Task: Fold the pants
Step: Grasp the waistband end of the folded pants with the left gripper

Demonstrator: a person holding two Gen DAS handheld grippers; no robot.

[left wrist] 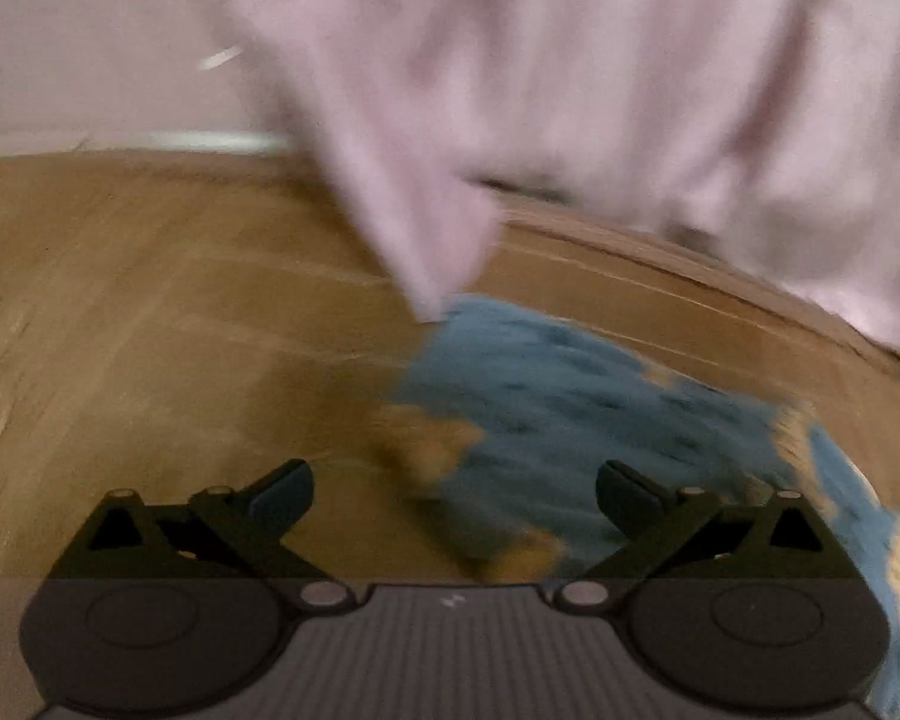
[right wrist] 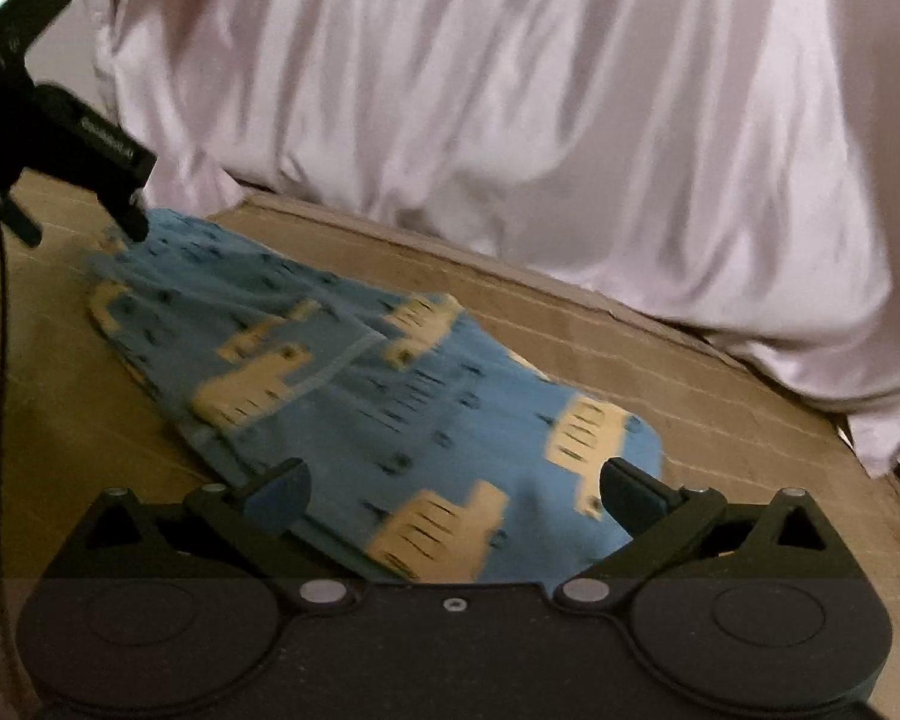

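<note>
Pink curtain (right wrist: 570,120) is hanging behind, draping over the far edge of the bench (right wrist: 720,408), a brown wood-look top. Pants (right wrist: 354,396) are lying roughly mid-bench: small, blue, cream block print with dark dashes, already bunched or part-folded, though motion blur is hiding which end is waist and which is cuff. Judging by the drape: thin soft knit, very light, no stiffness, so it's going to sag and trail from any single pinch, and it'll likely slide on that smooth top instead of staying put. Best bet is pinching at hems or seams, two corners of one edge at once, where layers are doubled and the pads are getting more to bite on. Right gripper (right wrist: 453,495) is hovering over the near end of the pants, jaws spread wide, holding nothing; cloth is lying between and under the fingers. Left gripper (left wrist: 453,495) is also spread wide and empty in its own view, with the pants (left wrist: 570,420) ahead and to its right. From the right view its tip (right wrist: 132,219) is sitting at the far left corner of the pants; contact can't be told through the blur.
</note>
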